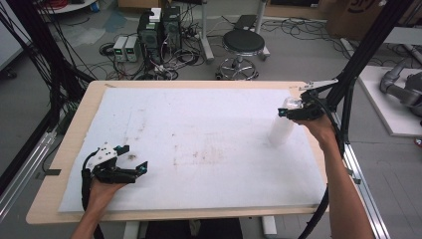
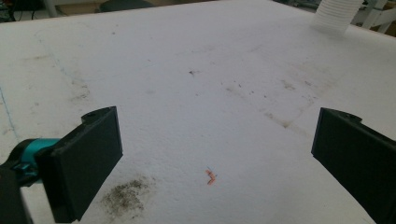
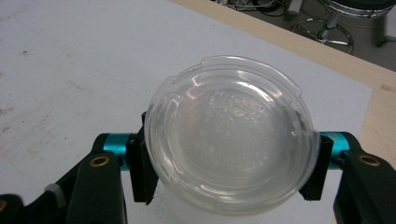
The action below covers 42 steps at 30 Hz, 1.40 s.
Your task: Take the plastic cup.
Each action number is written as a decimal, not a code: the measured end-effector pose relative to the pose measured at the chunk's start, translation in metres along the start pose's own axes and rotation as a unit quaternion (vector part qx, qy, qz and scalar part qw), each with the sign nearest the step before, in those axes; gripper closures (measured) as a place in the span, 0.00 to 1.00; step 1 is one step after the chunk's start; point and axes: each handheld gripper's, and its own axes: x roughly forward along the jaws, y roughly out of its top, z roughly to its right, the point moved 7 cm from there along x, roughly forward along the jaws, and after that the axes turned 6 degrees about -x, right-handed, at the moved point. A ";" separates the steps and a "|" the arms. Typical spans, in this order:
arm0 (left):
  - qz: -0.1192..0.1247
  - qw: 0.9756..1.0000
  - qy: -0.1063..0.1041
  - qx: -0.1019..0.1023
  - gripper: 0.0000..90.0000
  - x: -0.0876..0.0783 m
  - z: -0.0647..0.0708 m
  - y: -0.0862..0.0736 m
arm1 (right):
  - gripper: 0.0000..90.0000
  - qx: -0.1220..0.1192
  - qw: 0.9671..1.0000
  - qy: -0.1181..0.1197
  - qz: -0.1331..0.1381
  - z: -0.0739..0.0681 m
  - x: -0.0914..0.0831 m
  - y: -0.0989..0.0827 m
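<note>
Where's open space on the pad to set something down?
Most of the white pad is bare: the whole middle, between the left gripper at the near-left and the stack of clear cups at the far-right. The far-left corner is free too. It is crowded only at the right edge, where the right gripper is closed on the stack.

Evenly and brightly lit from overhead, with no hard shadows anywhere. Washed out toward pure white across the foam pad (image 1: 199, 139) on the counter (image 1: 74, 124) in the high view, soft and low in resolution throughout. Bent slightly at the edges, the black frame posts (image 1: 368, 45) leaning inward. Bluish and cool in the right gripper view, with small white glints on the clear lid (image 3: 229, 135). Blurred on the near black jaws in the left gripper view; overexposed at the white stack (image 2: 336, 16) far off.
</note>
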 end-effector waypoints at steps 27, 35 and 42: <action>-0.003 1.000 -0.001 -0.003 0.02 0.001 0.000 0.000 | 0.44 -0.020 0.998 -0.032 0.055 0.006 -0.076 0.068; -0.001 1.000 0.000 -0.002 0.02 0.001 0.000 0.000 | 0.44 -0.018 0.997 -0.030 0.067 0.002 -0.092 0.074; 0.001 1.000 -0.003 -0.006 0.02 0.000 0.000 0.000 | 0.44 -0.048 0.995 -0.004 0.087 -0.029 -0.094 0.081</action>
